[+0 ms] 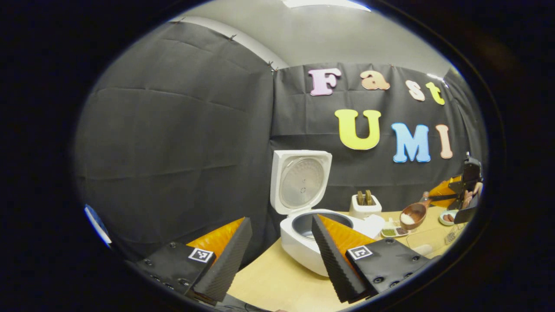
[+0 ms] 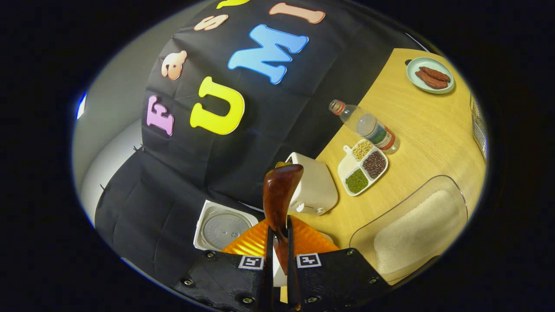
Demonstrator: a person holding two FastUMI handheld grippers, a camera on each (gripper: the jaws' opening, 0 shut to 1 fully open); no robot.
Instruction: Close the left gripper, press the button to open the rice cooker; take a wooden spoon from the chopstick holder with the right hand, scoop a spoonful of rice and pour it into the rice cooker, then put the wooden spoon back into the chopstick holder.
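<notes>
Between the right claw's (image 2: pixel 277 242) fingers, a brown wooden spoon (image 2: pixel 279 195) is clamped. Rice is held in its bowl. The left claw (image 1: pixel 277 247) is spread apart before the open white rice cooker (image 1: pixel 303 203).

Black cloth wall (image 1: pixel 182 130), pale wooden table (image 2: pixel 416 130), ceiling light (image 1: pixel 325 3).

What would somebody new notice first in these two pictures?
The white rice cooker on the table, lid standing open, just beyond the open left gripper. Farther right, the right gripper is shut on a wooden spoon carrying rice. Beside it lies a clear rice container.
</notes>
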